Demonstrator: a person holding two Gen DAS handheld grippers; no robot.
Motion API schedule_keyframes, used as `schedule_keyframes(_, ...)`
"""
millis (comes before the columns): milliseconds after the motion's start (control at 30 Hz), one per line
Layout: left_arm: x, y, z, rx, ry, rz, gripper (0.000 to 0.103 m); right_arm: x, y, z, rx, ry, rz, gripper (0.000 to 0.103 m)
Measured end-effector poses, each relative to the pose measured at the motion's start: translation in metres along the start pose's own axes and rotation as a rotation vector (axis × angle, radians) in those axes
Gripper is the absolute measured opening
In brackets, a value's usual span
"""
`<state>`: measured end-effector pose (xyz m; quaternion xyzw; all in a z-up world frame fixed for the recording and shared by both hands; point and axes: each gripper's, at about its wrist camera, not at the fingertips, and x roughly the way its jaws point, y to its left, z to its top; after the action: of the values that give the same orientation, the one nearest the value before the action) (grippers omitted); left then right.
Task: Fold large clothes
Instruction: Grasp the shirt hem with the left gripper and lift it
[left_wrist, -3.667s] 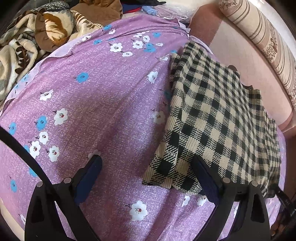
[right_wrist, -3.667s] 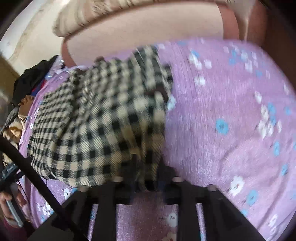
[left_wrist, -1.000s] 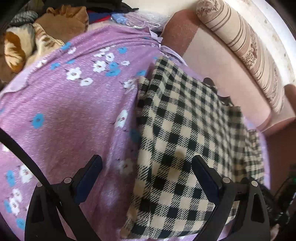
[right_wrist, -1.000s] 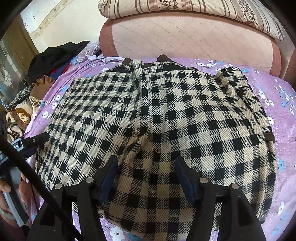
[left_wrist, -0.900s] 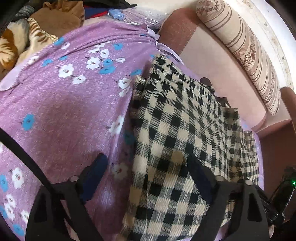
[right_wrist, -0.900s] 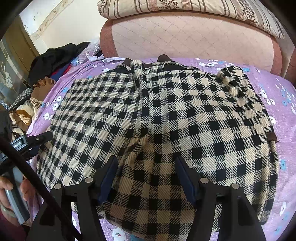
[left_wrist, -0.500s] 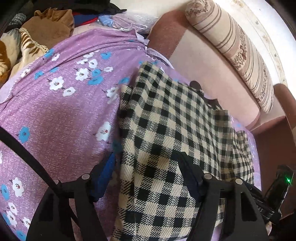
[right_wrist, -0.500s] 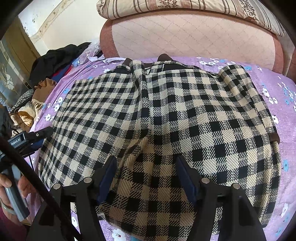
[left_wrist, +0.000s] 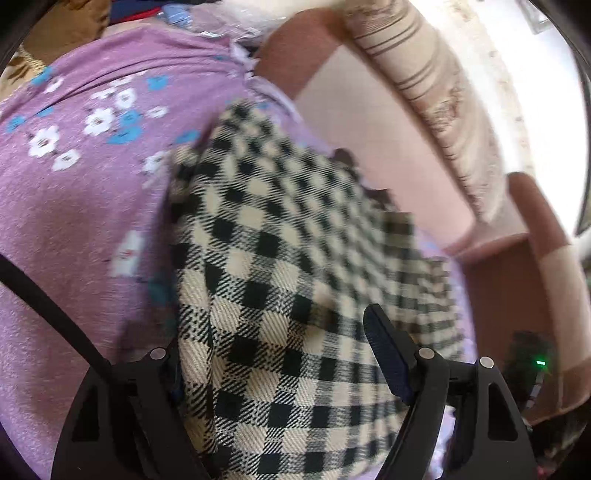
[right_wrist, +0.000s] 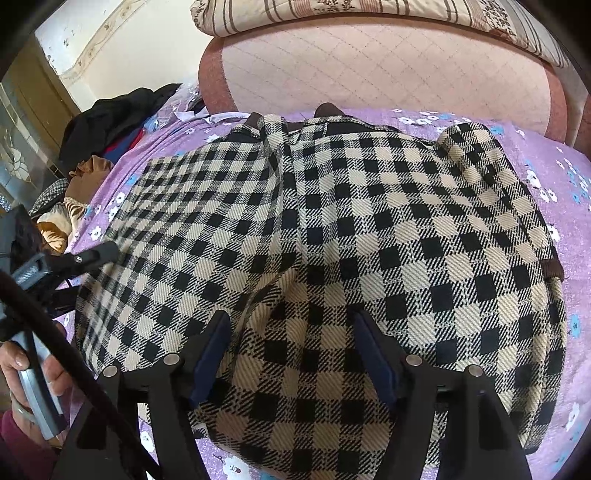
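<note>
A black-and-cream checked garment lies spread and partly folded on the purple floral bedsheet. In the left wrist view the garment fills the middle, its left edge lying between my fingers. My left gripper is open around that edge, its left finger hidden under the cloth. My right gripper is open, its jaws astride a raised fold at the garment's near hem. The left gripper also shows in the right wrist view at the garment's left edge.
A padded pink headboard with a striped bolster on top stands behind the garment. A heap of other clothes lies at the bed's far left corner. The bedsheet lies bare left of the garment.
My left gripper has moved forward and right over the garment's left edge, its jaws narrowing around it. My right gripper has hardly moved.
</note>
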<state>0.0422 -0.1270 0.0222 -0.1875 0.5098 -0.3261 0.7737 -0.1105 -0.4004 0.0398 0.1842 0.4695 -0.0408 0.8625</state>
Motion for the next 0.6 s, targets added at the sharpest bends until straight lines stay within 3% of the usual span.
schedule_keyframes(100,-0.006,0.007,0.002,-0.050,-0.011,-0.077,0.077,0.001,-0.001,0.002,0.007,-0.003,0.010,0.074)
schedule_keyframes(233,0.005,0.017,0.001,-0.121,0.033,-0.029,0.079,0.000,-0.002,0.006,-0.002,-0.002,0.012,0.074)
schedule_keyframes(300,0.007,0.010,-0.001,-0.086,0.041,-0.007,0.081,-0.003,-0.002,0.009,-0.014,-0.006,0.009,0.073)
schedule_keyframes(400,0.007,-0.005,-0.003,-0.013,0.041,-0.003,0.081,-0.014,-0.004,0.014,-0.033,-0.031,-0.020,0.061)
schedule_keyframes(433,0.005,-0.010,-0.003,0.005,0.030,-0.008,0.078,-0.016,-0.006,0.016,-0.041,-0.035,-0.031,0.059)
schedule_keyframes(500,0.002,-0.014,-0.002,0.021,0.018,-0.017,0.058,-0.017,-0.014,0.018,-0.041,-0.043,-0.064,0.058)
schedule_keyframes(533,0.000,-0.016,-0.001,0.028,0.011,-0.002,0.039,-0.015,-0.019,0.018,-0.032,-0.041,-0.084,0.057)
schedule_keyframes(600,-0.003,-0.015,0.000,0.017,0.002,0.013,0.033,-0.004,-0.030,0.017,-0.015,0.003,-0.104,0.050)
